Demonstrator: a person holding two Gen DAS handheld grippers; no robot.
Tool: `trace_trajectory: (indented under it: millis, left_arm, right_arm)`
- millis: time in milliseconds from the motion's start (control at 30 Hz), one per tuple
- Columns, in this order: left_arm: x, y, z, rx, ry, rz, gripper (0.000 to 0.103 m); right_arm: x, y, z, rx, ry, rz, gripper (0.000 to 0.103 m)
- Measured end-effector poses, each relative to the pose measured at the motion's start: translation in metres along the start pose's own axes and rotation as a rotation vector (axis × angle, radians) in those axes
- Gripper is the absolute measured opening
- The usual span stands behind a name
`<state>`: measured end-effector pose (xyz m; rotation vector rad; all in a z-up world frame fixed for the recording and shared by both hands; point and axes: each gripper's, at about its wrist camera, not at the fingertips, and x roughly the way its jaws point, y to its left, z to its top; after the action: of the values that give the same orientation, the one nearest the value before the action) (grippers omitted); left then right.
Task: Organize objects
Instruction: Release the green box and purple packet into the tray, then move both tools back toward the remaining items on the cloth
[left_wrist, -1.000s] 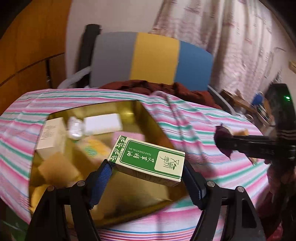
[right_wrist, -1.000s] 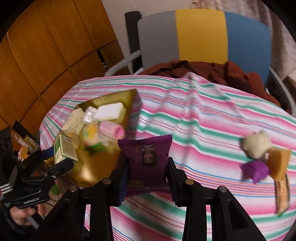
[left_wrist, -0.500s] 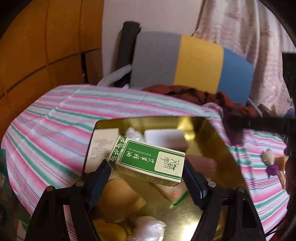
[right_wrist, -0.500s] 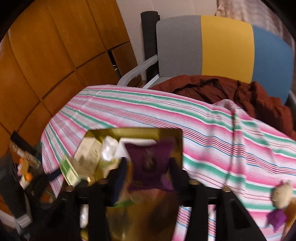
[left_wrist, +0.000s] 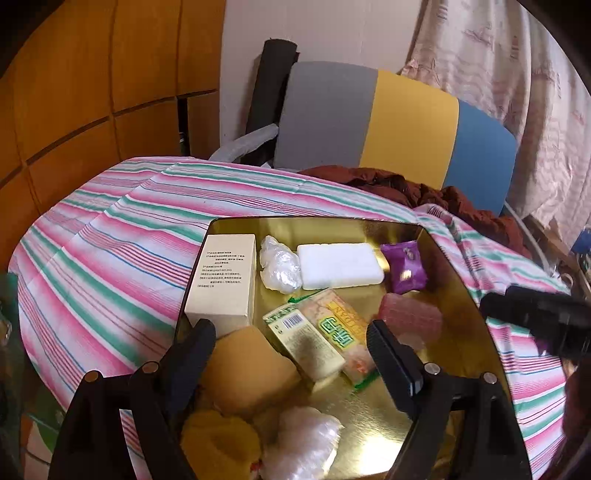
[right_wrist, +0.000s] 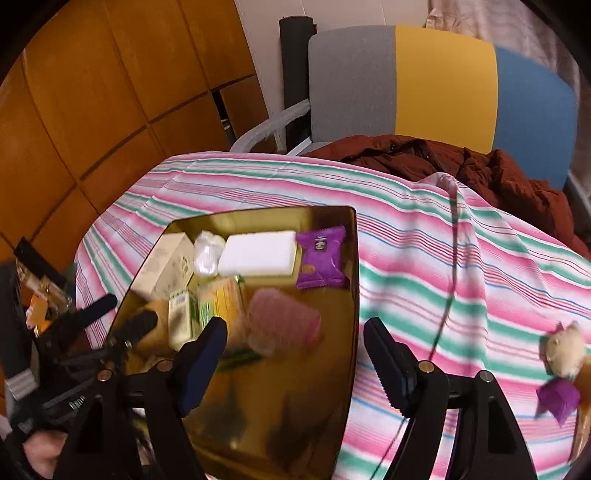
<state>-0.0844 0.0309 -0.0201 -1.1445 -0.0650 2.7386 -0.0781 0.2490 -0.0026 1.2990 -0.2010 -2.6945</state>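
Jaws on both the left gripper and right gripper gape wide, empty, above the gold tray. Right of that tray, loose items remain — a purple wrapped sweet, likely light and crinkly, best pinched across its middle.

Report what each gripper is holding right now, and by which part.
Nothing is held. The left gripper and right gripper are both open and empty above the gold tray; the green box and purple packet lie in it.
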Motion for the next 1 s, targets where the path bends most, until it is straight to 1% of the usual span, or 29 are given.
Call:
trace_trajectory:
  millis: [133, 333, 400, 567, 800, 1000]
  left_arm:
    - [-0.014, -0.008, -0.004, 0.004, -0.011, -0.004, 0.085]
    - [-0.031, -0.025, -0.013, 0.06, -0.029, -0.01, 0.085]
    - [-0.036, -0.03, -0.016, 0.073, -0.041, -0.02, 0.085]
    - [-0.045, -0.04, -0.02, 0.084, -0.071, -0.052, 0.085]
    - [-0.049, -0.054, -0.021, 0.104, -0.079, -0.091, 0.085]
    - [-0.049, -0.065, -0.02, 0.12, -0.077, -0.108, 0.085]
  right_arm:
    - [-0.014, 0.004, -0.015, -0.023, -0.027, -0.018, 0.082]
    - [-0.03, 0.008, -0.031, -0.056, -0.057, -0.067, 0.09]
    - [-0.035, 0.007, -0.035, -0.065, -0.065, -0.085, 0.094]
    - [-0.05, -0.005, -0.04, -0.081, -0.077, -0.132, 0.096]
    - [-0.073, -0.046, -0.042, -0.075, -0.09, -0.229, 0.096]
    - [-0.096, -0.098, -0.042, -0.052, -0.111, -0.344, 0.096]
